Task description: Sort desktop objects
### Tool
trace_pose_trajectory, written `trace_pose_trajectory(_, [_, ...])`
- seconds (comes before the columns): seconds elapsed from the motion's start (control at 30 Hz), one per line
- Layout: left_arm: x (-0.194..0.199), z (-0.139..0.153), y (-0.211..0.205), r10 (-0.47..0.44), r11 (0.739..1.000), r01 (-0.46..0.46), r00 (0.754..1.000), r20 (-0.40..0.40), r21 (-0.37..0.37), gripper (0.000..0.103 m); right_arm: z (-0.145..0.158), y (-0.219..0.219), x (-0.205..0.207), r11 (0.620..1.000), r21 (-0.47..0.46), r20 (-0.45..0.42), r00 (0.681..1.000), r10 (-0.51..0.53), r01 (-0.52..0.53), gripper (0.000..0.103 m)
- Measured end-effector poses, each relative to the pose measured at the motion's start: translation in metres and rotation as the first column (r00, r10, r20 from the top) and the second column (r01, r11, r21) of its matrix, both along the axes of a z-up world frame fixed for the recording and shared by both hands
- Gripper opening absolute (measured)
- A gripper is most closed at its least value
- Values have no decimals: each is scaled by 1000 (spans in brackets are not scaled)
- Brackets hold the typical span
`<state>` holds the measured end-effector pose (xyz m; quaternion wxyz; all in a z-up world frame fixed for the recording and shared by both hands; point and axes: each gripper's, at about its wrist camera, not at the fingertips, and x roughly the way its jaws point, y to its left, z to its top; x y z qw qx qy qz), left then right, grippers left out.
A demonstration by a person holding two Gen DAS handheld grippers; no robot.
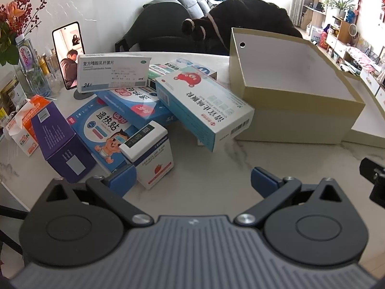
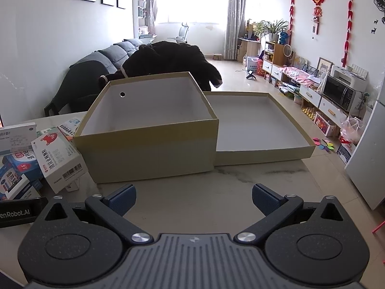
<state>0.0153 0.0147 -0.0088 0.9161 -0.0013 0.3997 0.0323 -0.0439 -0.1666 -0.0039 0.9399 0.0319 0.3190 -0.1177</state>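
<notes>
A heap of medicine boxes lies on the marble table: a small white box with a strawberry [image 1: 155, 155], a blue cartoon-baby box [image 1: 101, 130], a purple box [image 1: 57, 142], a long white-and-blue box with a red bear [image 1: 204, 106] [image 2: 57, 154]. My left gripper [image 1: 192, 180] is open, its left pad just in front of the strawberry box, nothing between the fingers. An empty tan cardboard box [image 1: 296, 122] [image 2: 149, 154] stands to the right of the heap. My right gripper [image 2: 193, 198] is open above bare table, in front of that box.
The box's shallow lid [image 2: 264, 151] lies open side up to the right of it. A phone on a stand [image 1: 68, 55], a vase with flowers [image 1: 28, 60] and a tissue pack [image 1: 21, 125] sit at the table's left. A dark sofa with a black plush toy [image 2: 168, 62] lies beyond.
</notes>
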Motion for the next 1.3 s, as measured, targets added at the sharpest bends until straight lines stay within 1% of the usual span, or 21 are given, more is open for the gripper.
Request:
trace_pose_trajectory(0.2, [-1,4,6,16,1000,-16,1000,10,-1,103,6,1,0,1000,12,18,1000,-5,4,103])
trace_pose_trajectory(0.47, [0,3,14,31,1000,-31,999,9,-4,103,6,8,1,1000,19,12,1000,14,-14,103])
trace_pose_trajectory(1.07, [0,0,24,49,999,-49,999,6,-13,103,3,12,4,1000,12,8,1000,15,-15,103])
trace_pose_trajectory(1.17, [-1,0,28,47,998,-46,999,21,-34,103,2,15,6,1000,5,12,1000,9,-9,103])
trace_pose_trajectory(1.3, [-5,0,35,21,994,-14,998,66,-107,103,0,15,5,1000,-6,18,1000,7,-7,103])
